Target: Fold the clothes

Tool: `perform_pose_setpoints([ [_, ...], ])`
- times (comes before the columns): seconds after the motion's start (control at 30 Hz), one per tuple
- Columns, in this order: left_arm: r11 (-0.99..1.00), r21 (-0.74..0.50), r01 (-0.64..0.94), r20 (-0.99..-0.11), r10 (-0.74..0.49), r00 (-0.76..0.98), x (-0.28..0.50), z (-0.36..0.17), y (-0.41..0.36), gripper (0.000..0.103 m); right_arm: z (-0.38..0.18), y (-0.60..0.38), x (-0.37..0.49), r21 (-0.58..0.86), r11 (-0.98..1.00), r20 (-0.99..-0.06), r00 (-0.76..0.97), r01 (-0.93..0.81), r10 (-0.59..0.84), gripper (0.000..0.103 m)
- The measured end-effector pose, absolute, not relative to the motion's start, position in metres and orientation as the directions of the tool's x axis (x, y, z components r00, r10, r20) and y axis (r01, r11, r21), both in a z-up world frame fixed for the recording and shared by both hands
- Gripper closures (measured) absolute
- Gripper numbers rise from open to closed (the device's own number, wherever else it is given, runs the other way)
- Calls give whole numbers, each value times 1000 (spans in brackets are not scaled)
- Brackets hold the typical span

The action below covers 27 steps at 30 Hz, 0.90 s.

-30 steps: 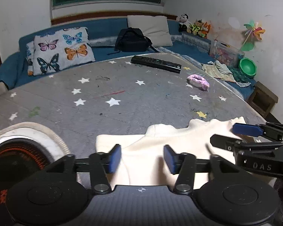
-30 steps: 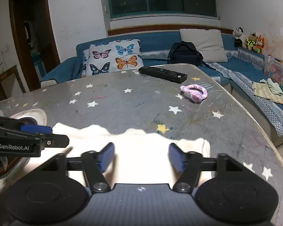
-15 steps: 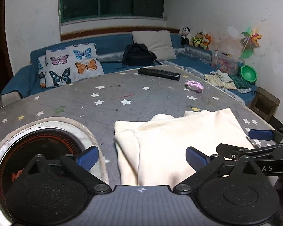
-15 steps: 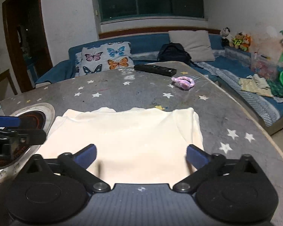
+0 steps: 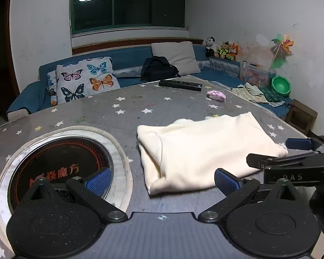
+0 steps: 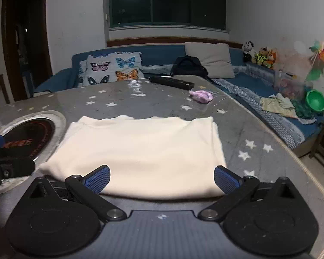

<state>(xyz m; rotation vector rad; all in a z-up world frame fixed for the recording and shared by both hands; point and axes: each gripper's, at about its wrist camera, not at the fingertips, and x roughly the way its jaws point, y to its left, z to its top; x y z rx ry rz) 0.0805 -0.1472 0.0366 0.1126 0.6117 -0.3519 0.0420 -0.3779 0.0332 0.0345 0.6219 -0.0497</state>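
Cream garment [image 6: 138,151] lies folded flat on the table [image 6: 259,133], soft and limp, probably light. Left gripper [image 5: 161,180] and right gripper [image 6: 161,178] jaws gape wide, empty; best pinch the near-edge corners.

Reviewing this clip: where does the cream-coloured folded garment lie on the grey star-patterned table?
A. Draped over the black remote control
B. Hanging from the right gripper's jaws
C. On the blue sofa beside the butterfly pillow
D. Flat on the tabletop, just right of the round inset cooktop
D. The cream-coloured folded garment lies flat on the grey star-patterned table, beside the round inset cooktop; both the left gripper and the right gripper stand open and clear of it.
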Motion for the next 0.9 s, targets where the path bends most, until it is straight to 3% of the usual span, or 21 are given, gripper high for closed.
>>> perform_pose_setpoints([
  [0.9,934,38,356,-611,-260,748,26,12,-134,0,13,-339,-10,-20,997,-638,767,76,-71,0],
])
